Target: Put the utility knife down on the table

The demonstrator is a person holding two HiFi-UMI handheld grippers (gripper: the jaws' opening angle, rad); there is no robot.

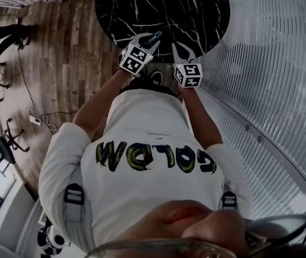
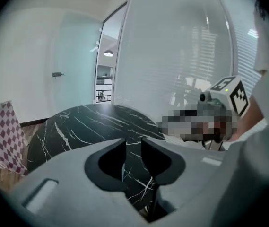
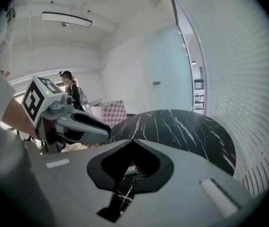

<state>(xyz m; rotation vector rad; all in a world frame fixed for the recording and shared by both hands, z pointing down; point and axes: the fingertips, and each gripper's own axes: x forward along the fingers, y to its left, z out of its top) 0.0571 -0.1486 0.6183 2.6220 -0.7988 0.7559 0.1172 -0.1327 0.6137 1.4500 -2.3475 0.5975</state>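
Marble table (image 3: 186, 126) — utility knife (image 3: 130, 172), seemingly, lies under right gripper's (image 3: 132, 139) closed fingers (image 3: 159, 167).

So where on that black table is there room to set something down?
Almost the whole table top is bare, from the middle to the far rim. It is crowded only at the near edge, where the left gripper and right gripper hang side by side; a small teal thing, unclear what, shows behind the right gripper's jaws.

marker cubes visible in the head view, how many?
2. One cube sits on the left gripper, at the marble table's near edge. The other sits on the right gripper, just beside it. None looks hidden.
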